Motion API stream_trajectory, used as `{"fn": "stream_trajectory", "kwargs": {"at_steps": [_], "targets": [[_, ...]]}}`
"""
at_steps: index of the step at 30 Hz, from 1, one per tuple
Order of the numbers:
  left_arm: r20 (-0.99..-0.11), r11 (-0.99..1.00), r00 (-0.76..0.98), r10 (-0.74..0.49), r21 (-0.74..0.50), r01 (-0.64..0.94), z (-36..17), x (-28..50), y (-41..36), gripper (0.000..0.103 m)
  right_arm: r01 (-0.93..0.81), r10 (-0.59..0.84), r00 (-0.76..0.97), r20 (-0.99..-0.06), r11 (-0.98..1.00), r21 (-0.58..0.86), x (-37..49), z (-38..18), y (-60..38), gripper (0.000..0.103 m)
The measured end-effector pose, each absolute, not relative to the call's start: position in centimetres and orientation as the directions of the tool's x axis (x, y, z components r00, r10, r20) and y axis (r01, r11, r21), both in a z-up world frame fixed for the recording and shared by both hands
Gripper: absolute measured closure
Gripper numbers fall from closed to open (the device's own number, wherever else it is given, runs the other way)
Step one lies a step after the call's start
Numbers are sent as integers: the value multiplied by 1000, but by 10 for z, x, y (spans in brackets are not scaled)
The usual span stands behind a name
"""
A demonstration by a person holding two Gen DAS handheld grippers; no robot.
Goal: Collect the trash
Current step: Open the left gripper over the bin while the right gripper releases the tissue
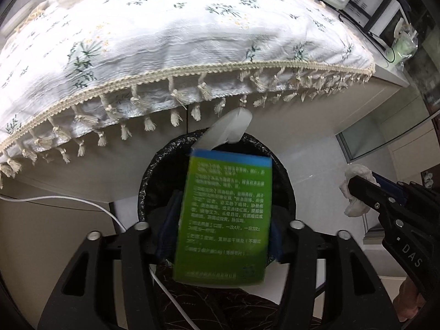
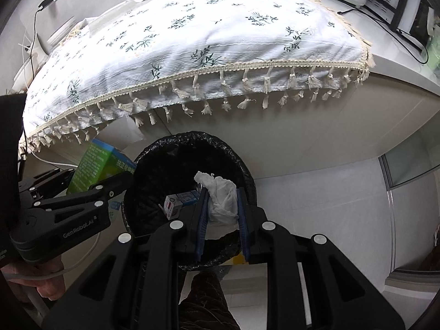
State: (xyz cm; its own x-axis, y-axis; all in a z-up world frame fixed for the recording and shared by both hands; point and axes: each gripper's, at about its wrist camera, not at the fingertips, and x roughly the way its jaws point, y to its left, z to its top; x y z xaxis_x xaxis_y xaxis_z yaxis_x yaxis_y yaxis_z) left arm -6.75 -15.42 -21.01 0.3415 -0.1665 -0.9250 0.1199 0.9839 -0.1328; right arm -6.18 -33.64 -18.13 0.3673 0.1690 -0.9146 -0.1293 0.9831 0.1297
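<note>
Left gripper [image 1: 224, 209] spread around green box [image 1: 224, 214], right gripper [image 2: 221, 206] pinching tissue [image 2: 221, 200] over bin [image 2: 154, 159]

both wrist views look steeply down along their claws, close above the bin [image 1: 154, 170] [image 2: 242, 165] on the floor. they share the bin, the cloth-covered surface [image 1: 170, 35] [image 2: 220, 35] behind it, and each other's claw.

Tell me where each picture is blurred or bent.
Left wrist view: the green printed cardboard box is motion-smeared, its text soft; the fringed floral tablecloth stays sharp but bows with fisheye curvature. Right wrist view: the crumpled white tissue is crisp; corners vignette dark.
</note>
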Motion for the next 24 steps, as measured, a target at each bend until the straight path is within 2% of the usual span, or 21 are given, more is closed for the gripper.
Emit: {"fn": "stream_trajectory", "kwargs": {"at_steps": [2,4,9,24], "targets": [[-920,987,362,-152,-121,106,-206,-68,-152,33,-130,175,365,-914,982,136,-59,-182,-335,84],[-916,989,376,-143,-117,90,-203,-69,-147,19,-131,180,363,-914,981,141,-57,-183,-333,84],[-899,992,418,-128,-123,41,-191,-74,-128,6,-152,201,357,-912,976,156,-50,-185,-324,84],[-891,991,450,-53,-104,-89,-170,-88,-71,6,-249,231,323,-918,956,152,-31,-201,-282,82]]}}
